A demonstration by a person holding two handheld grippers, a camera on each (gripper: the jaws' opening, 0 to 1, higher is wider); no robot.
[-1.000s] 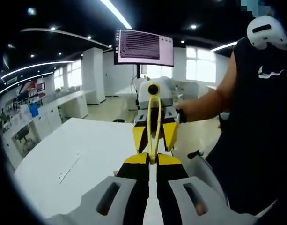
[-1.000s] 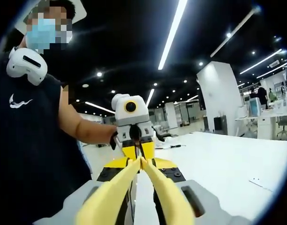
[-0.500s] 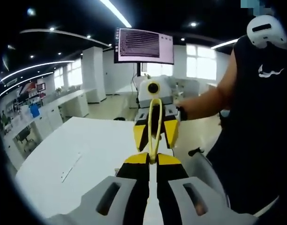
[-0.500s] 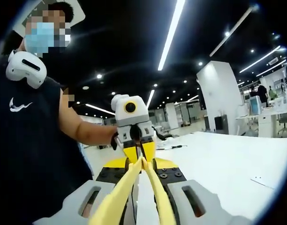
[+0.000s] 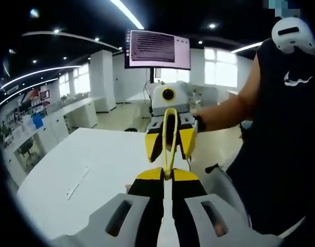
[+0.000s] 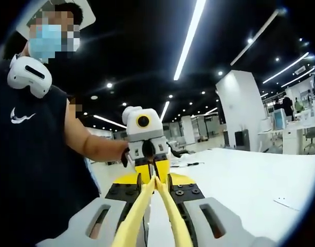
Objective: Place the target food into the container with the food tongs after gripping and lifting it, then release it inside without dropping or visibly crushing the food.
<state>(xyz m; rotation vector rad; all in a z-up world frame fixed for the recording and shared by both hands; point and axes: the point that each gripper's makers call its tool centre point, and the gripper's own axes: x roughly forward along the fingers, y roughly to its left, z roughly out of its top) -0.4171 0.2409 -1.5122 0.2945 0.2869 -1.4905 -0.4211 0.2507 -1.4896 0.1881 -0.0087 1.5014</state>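
Change: yellow plastic food tongs [image 6: 154,216] squeezed narrower in right tool [image 6: 153,181].
Left tool [image 5: 166,175]: clamped on tong tips.
Food, container: unsighted; pickup pending.

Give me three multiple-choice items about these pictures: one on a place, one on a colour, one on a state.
1. In the left gripper view, where is the dark flat monitor?
A. Above the right gripper
B. Flat on the white table
C. In the person's hand

2. What colour are the long food tongs?
A. Red
B. Yellow
C. Blue

3. What do the tongs carry?
A. A piece of food
B. A cup
C. No food

Key:
1 A, because the dark flat monitor sits higher in the view than the right gripper.
2 B, because the long food tongs have yellow arms.
3 C, because nothing sits between the arms in the right gripper view.
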